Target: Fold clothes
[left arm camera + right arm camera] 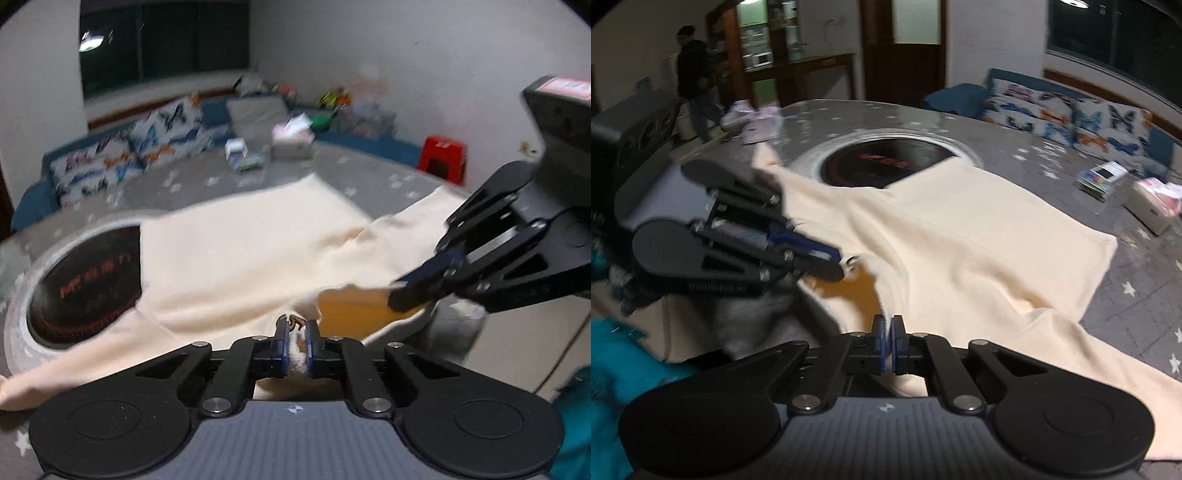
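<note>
A cream long-sleeved top [236,251] lies spread over the round grey table [369,173], its near edge lifted. My left gripper [295,326] is shut on the top's near edge by the collar. My right gripper [397,295] comes in from the right and is shut on the same lifted edge, showing the orange-lit inside. In the right wrist view the top [960,236] stretches ahead, my right gripper [887,325] pinches its edge, and my left gripper [836,264] grips the edge at left. One sleeve [1108,373] trails to the right.
A round black hotplate [81,284] sits in the table, partly covered by the top. Boxes [291,142] and packets lie at the far side. A sofa with butterfly cushions [122,155] and a red stool [443,157] stand behind. A person [694,77] stands far left.
</note>
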